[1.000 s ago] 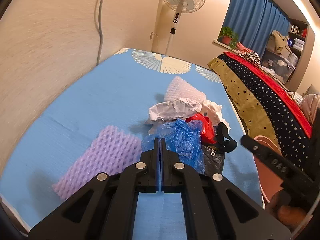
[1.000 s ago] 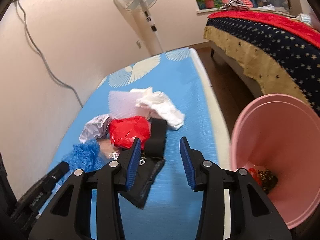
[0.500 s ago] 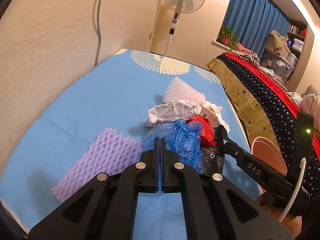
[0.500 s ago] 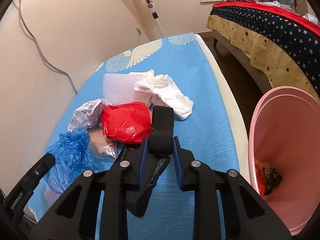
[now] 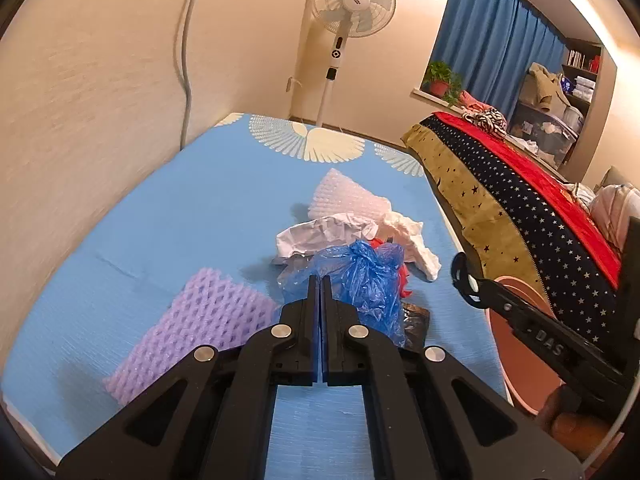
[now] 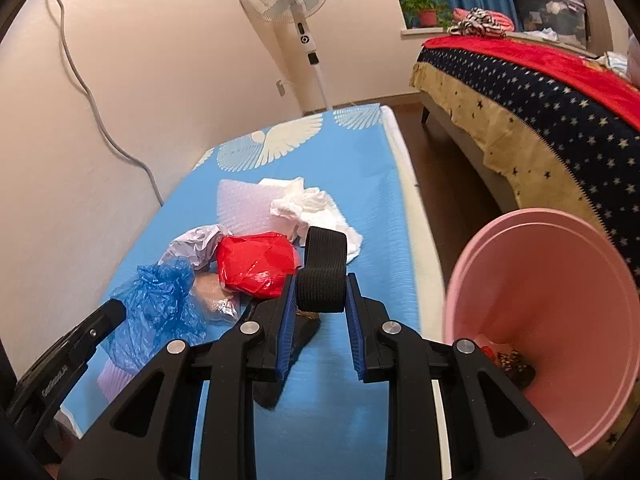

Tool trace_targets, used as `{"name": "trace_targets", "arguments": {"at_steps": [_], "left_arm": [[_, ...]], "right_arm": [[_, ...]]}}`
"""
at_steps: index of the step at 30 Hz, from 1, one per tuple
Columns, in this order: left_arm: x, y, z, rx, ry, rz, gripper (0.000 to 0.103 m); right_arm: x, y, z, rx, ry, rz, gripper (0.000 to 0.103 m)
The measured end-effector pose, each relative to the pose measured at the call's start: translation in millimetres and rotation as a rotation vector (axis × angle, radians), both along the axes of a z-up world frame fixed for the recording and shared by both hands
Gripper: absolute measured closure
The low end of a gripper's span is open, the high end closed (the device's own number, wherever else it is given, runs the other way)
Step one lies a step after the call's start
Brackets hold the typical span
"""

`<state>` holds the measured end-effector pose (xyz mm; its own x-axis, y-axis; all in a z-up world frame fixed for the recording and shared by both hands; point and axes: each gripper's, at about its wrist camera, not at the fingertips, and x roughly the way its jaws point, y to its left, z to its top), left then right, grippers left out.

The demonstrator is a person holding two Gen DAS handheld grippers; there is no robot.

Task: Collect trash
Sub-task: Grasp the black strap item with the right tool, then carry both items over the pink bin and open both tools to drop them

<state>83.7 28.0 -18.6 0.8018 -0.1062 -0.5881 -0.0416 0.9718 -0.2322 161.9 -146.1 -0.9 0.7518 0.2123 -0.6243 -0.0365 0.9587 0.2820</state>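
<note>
My right gripper (image 6: 321, 292) is shut on a black elastic band loop (image 6: 323, 270) and holds it above the blue mat; the loop also shows in the left wrist view (image 5: 461, 274). A trash pile lies on the mat: red plastic bag (image 6: 256, 262), blue plastic bag (image 5: 360, 276), crumpled white paper (image 5: 324, 234), bubble wrap (image 5: 344, 196), purple foam net (image 5: 192, 324), black wrapper (image 6: 298, 334). My left gripper (image 5: 321, 280) is shut and empty, just before the blue bag. A pink bin (image 6: 548, 320) stands to the right, with some trash inside.
The blue mat (image 5: 192, 208) lies along a beige wall on the left. A standing fan (image 5: 346, 20) is at the far end. A bed with a starred cover (image 6: 540, 92) stands right, with wooden floor between.
My right gripper closed on the black band and lifted it up and to the right, off the pile. My left gripper stayed shut and barely moved.
</note>
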Motion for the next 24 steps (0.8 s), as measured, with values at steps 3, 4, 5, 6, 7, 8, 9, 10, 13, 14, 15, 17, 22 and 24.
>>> {"name": "trace_targets", "arguments": {"at_steps": [3,4,5,6,7,8,9,10,13,14,15,17,22,24], "left_arm": [[-3,-3,4,0.000,-0.011,-0.007,0.103],[-4,-3,4,0.002,-0.013,-0.009,0.103],[-4,-5,5,0.003,-0.015,-0.011,0.103],[-5,-6,6,0.002,-0.017,-0.014,0.103],[-7,-7,7,-0.002,-0.019,-0.017,0.103],[-7,-9,9,-0.003,-0.022,-0.020,0.103],[-8,-11,10,-0.004,-0.024,-0.024,0.103],[-10,-15,12,-0.006,-0.029,-0.031,0.103],[-13,-24,17,-0.006,-0.042,-0.049,0.103],[-14,-27,19,-0.005,-0.046,-0.055,0.103],[-15,-30,20,-0.005,-0.048,-0.063,0.103],[-16,-36,22,-0.006,-0.050,-0.074,0.103],[-17,-52,25,-0.002,-0.051,-0.099,0.103],[-17,-59,26,-0.002,-0.053,-0.112,0.103]], "right_arm": [[-10,-7,9,-0.009,-0.020,-0.015,0.079],[-13,-9,12,-0.013,-0.027,-0.019,0.079],[-16,-11,14,-0.018,-0.034,-0.022,0.079],[-20,-14,17,-0.026,-0.042,-0.026,0.079],[-23,-16,19,-0.030,-0.047,-0.030,0.079],[-27,-20,21,-0.034,-0.052,-0.036,0.079],[-30,-24,23,-0.038,-0.057,-0.044,0.079],[-32,-27,24,-0.039,-0.059,-0.050,0.079],[-40,-37,30,-0.045,-0.071,-0.071,0.079],[-42,-39,32,-0.047,-0.074,-0.075,0.079],[-46,-42,35,-0.052,-0.081,-0.081,0.079],[-50,-46,39,-0.056,-0.090,-0.088,0.079],[-61,-60,49,-0.063,-0.106,-0.117,0.079],[-64,-65,51,-0.065,-0.110,-0.130,0.079]]}}
